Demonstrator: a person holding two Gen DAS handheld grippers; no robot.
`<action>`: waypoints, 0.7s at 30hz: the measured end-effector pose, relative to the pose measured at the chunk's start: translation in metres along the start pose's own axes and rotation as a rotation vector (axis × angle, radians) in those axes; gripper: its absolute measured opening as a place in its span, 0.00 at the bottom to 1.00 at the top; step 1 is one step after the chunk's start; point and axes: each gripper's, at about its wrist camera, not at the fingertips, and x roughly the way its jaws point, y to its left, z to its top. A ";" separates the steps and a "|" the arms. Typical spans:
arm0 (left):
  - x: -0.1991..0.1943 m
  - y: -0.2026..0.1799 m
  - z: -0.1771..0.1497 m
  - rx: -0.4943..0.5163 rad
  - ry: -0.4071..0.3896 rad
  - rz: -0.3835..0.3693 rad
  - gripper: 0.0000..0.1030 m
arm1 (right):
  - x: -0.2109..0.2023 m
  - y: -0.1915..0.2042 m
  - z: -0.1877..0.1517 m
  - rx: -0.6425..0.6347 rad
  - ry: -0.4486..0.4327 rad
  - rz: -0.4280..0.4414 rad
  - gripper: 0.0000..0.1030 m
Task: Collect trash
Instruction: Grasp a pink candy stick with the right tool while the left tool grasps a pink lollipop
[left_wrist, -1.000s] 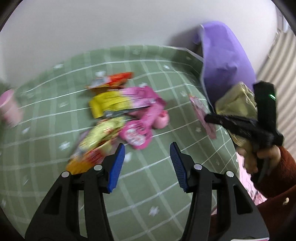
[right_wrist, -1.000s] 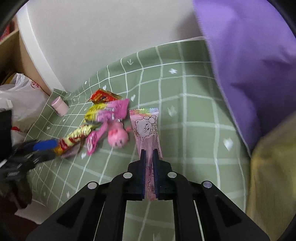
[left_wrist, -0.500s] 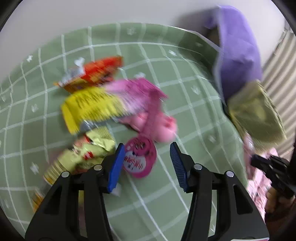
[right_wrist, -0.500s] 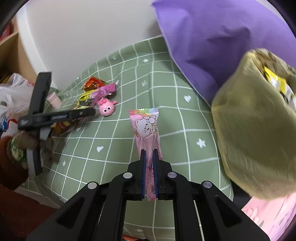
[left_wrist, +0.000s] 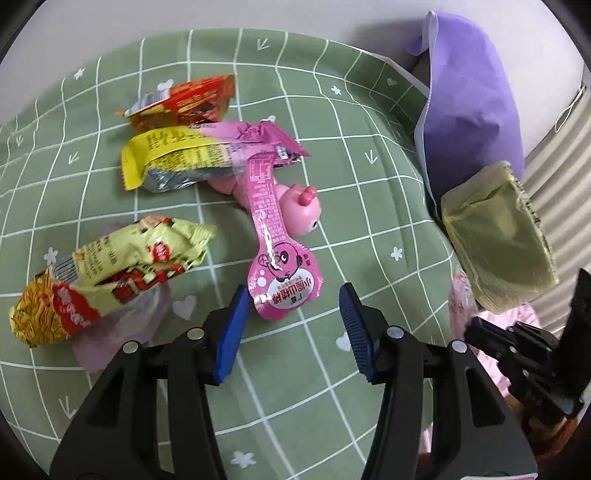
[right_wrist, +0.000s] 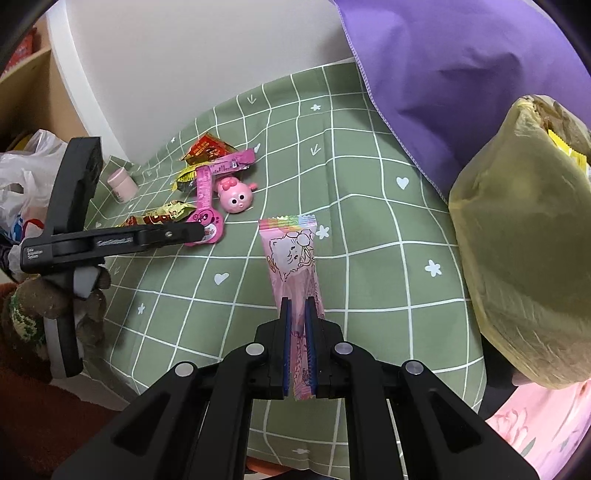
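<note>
- Green checked cloth (left_wrist: 369, 229) covers the bench, with a pale wall behind it and a purple fabric bag (left_wrist: 469, 99) standing at its far right edge.
- Beside that bag sits the yellow-green trash bag (right_wrist: 517, 251); its mouth is up at the top, where a yellow wrapper already shows, so that is the likely drop point.
- In the right gripper (right_wrist: 298, 350) the jaws are closed tight on the lower end of a pink cat-print wrapper (right_wrist: 291, 254), which sticks out ahead of them, off the cloth.
- To finish that step well, I would carry the wrapper clear over the trash bag's rim before letting go; released early, so light a wrapper would probably slide down the outside.
- On the left gripper (left_wrist: 291, 325) the jaws stand open with nothing between them, poised just short of the round end of the pink lollipop wrapper (left_wrist: 284, 284) lying flat on the cloth.
- That wrapper's long neck runs under a pink-and-yellow packet (left_wrist: 207, 155) and alongside a pink toy figure (left_wrist: 299, 210), so gripping the free round end and drawing it toward the gripper looks cleanest.
- Flat film is hard to nip; tipping one jaw under the edge should help.
- Left for later: a red packet (left_wrist: 184, 99) and the yellow-and-red noodle packet (left_wrist: 107, 273), near the left jaw.
</note>
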 end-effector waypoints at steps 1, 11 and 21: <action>0.002 -0.003 0.001 0.011 0.000 0.028 0.47 | -0.003 -0.001 -0.002 -0.002 -0.002 -0.005 0.09; 0.028 -0.013 0.019 -0.031 -0.001 0.152 0.47 | -0.015 -0.028 -0.008 0.024 0.000 -0.013 0.09; 0.013 -0.005 0.013 -0.037 0.014 0.126 0.21 | -0.001 -0.020 -0.001 0.006 0.010 0.044 0.09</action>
